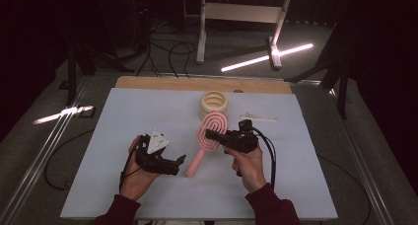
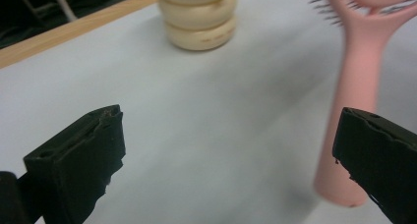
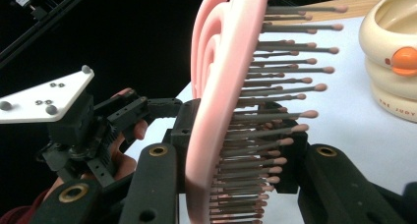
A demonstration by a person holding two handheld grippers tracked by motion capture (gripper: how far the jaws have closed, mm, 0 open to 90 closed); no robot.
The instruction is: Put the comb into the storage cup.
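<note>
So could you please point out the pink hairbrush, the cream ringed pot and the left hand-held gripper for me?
pink hairbrush point(image 1: 213, 129), high view, on its spiral head.
cream ringed pot point(image 2: 199, 20), left gripper view, on its side wall.
left hand-held gripper point(image 2: 231, 150), left gripper view, midway between its open jaws.

The room is dark; the pale surface point(image 1: 148, 116) is evenly, dimly lit from above. Bright glare strips lie on the floor point(image 1: 266, 57) behind it. Shadows are soft. The left gripper view is blurred, its near black tips out of focus.
</note>
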